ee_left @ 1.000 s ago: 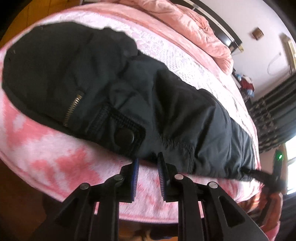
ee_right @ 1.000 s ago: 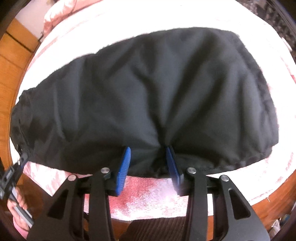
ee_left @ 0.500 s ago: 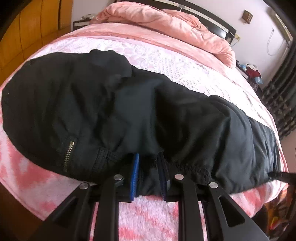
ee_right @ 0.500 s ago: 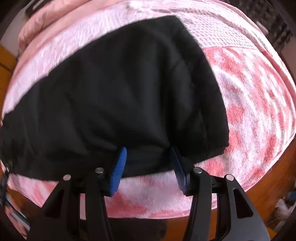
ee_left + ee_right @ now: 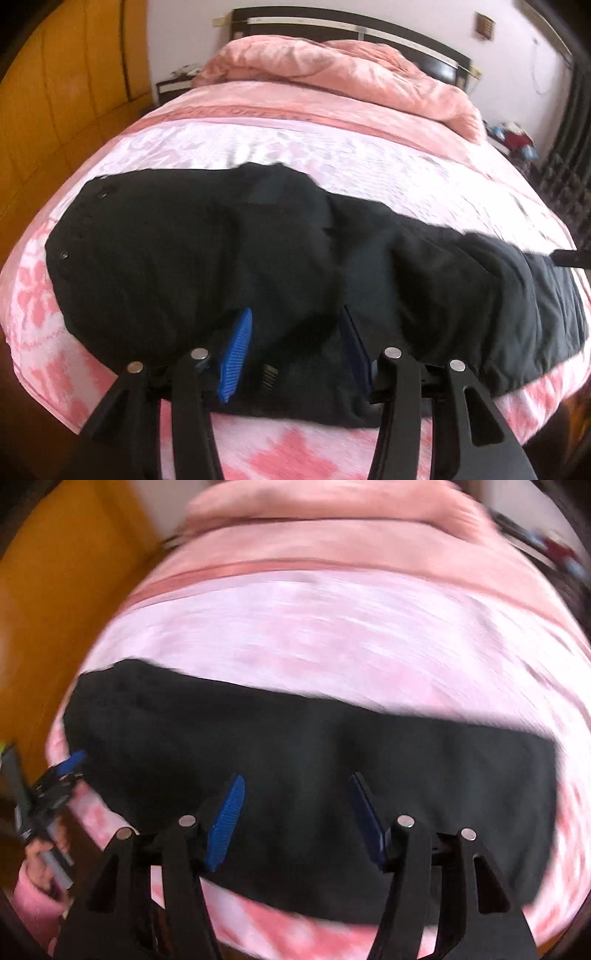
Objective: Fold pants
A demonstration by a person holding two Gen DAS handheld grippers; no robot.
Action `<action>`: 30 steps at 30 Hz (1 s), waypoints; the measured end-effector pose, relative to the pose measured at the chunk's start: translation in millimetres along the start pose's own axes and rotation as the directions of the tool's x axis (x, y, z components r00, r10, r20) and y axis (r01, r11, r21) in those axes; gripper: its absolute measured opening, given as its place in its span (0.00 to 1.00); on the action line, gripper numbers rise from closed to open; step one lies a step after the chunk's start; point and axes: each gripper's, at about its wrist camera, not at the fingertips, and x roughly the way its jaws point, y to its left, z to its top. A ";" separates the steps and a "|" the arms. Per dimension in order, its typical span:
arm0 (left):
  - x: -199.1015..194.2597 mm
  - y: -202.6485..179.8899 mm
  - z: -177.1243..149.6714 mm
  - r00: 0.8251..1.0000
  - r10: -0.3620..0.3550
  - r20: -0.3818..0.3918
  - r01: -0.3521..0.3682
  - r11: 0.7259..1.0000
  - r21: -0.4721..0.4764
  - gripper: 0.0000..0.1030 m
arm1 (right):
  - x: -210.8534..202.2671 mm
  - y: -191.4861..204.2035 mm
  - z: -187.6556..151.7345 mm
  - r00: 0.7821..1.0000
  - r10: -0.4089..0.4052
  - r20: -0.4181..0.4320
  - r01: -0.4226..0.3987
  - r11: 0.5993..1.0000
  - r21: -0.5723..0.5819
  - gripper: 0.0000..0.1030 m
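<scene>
Fuzzy pink bedspread (image 5: 332, 454); smooth black pants (image 5: 221, 258) flat, elongated

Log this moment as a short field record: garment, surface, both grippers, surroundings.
garment: black pants lying lengthwise across the near end of the bed, folded over
surface: pink patterned bed cover
left gripper: jaws opening over the near edge of the pants, pads not pressing the cloth
right gripper: jaws opening above the pants, nothing pinched; view blurred
bedding: pink quilt heaped by the dark headboard
side: wooden wardrobe at left
</scene>
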 end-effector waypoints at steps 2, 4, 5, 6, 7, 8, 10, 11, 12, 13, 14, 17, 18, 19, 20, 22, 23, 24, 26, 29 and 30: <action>4.3 16.7 8.9 1.000 0.016 0.006 -0.016 0.999 -0.039 0.48 | 25.4 37.5 24.2 0.999 0.030 -0.022 -0.032 0.995 -0.094 0.59; 9.9 29.6 16.8 0.999 0.038 0.006 -0.038 0.998 -0.055 0.48 | 53.2 64.0 45.5 0.996 0.070 -0.060 -0.079 0.983 -0.167 0.59; 12.6 36.1 19.5 0.999 0.052 0.006 -0.052 0.997 -0.062 0.48 | 65.5 74.5 53.3 0.994 0.082 -0.078 -0.096 0.976 -0.193 0.59; 15.4 43.4 21.0 0.998 0.065 0.006 -0.064 0.996 -0.069 0.48 | 80.1 88.6 60.0 0.991 0.090 -0.099 -0.110 0.968 -0.225 0.60; 19.8 52.2 23.3 0.997 0.081 -0.002 -0.080 0.994 -0.079 0.48 | 84.6 93.4 65.7 0.991 0.088 -0.106 -0.111 0.963 -0.245 0.67; 21.3 57.5 22.0 0.996 0.088 -0.004 -0.088 0.992 -0.086 0.48 | 94.1 105.0 69.8 0.991 0.070 -0.115 -0.100 0.955 -0.280 0.72; 25.4 67.7 20.9 0.995 0.099 -0.008 -0.099 0.990 -0.102 0.49 | 112.0 121.4 76.4 0.991 0.010 -0.132 -0.056 0.933 -0.356 0.78; 26.3 70.2 19.8 0.995 0.103 -0.008 -0.103 0.989 -0.105 0.51 | 112.8 121.8 74.0 0.990 -0.017 -0.141 -0.040 0.921 -0.388 0.78; 27.9 71.7 18.7 0.994 0.108 -0.006 -0.108 0.989 -0.105 0.54 | 123.2 127.5 72.6 0.985 -0.060 -0.164 -0.015 0.906 -0.422 0.77; 29.4 72.4 16.8 0.994 0.112 -0.003 -0.112 0.988 -0.102 0.55 | 131.9 129.8 72.0 0.977 -0.083 -0.195 -0.010 0.902 -0.432 0.66; 31.0 72.8 15.6 0.993 0.116 0.002 -0.115 0.988 -0.100 0.56 | 136.5 128.9 71.3 0.974 -0.085 -0.212 -0.016 0.900 -0.435 0.57; 32.4 72.5 11.2 0.992 0.122 0.021 -0.119 0.987 -0.104 0.57 | 140.8 129.6 75.0 0.972 -0.121 -0.203 0.020 0.897 -0.441 0.12; 32.4 73.0 10.7 0.992 0.124 0.026 -0.120 0.986 -0.111 0.57 | 137.4 128.6 77.6 0.976 -0.113 -0.188 0.022 0.903 -0.430 0.02; 31.9 73.8 9.6 0.991 0.126 0.038 -0.120 0.985 -0.127 0.57 | 128.5 125.7 82.4 0.985 -0.089 -0.151 0.020 0.914 -0.404 0.02; 32.0 74.2 8.6 0.991 0.128 0.048 -0.120 0.983 -0.139 0.57 | 115.7 122.0 87.0 0.995 -0.062 -0.082 0.026 0.925 -0.379 0.02; 34.4 72.2 6.8 0.988 0.141 0.060 -0.132 0.981 -0.139 0.59 | 100.3 113.8 91.4 1.000 -0.027 -0.013 0.022 0.942 -0.334 0.00; 36.6 70.0 6.3 0.987 0.150 0.060 -0.141 0.981 -0.130 0.61 | 97.2 110.9 92.5 1.000 -0.010 0.003 0.010 0.950 -0.311 0.00; 39.9 66.4 5.7 0.984 0.166 0.059 -0.158 0.981 -0.111 0.61 | 98.5 109.2 92.1 1.000 -0.014 0.011 0.016 0.954 -0.301 0.00; 41.9 62.8 6.1 0.982 0.177 0.062 -0.171 0.981 -0.096 0.63 | 113.8 112.4 89.7 0.996 -0.088 0.011 0.087 0.941 -0.327 0.00; 43.6 65.9 7.4 0.985 0.164 0.057 -0.158 0.982 -0.103 0.65 | 133.6 121.5 83.0 0.988 -0.153 0.005 0.146 0.928 -0.342 0.00; 42.4 66.6 7.5 0.986 0.157 0.053 -0.151 0.983 -0.105 0.65 | 138.1 123.8 82.6 0.986 -0.163 0.011 0.157 0.925 -0.346 0.01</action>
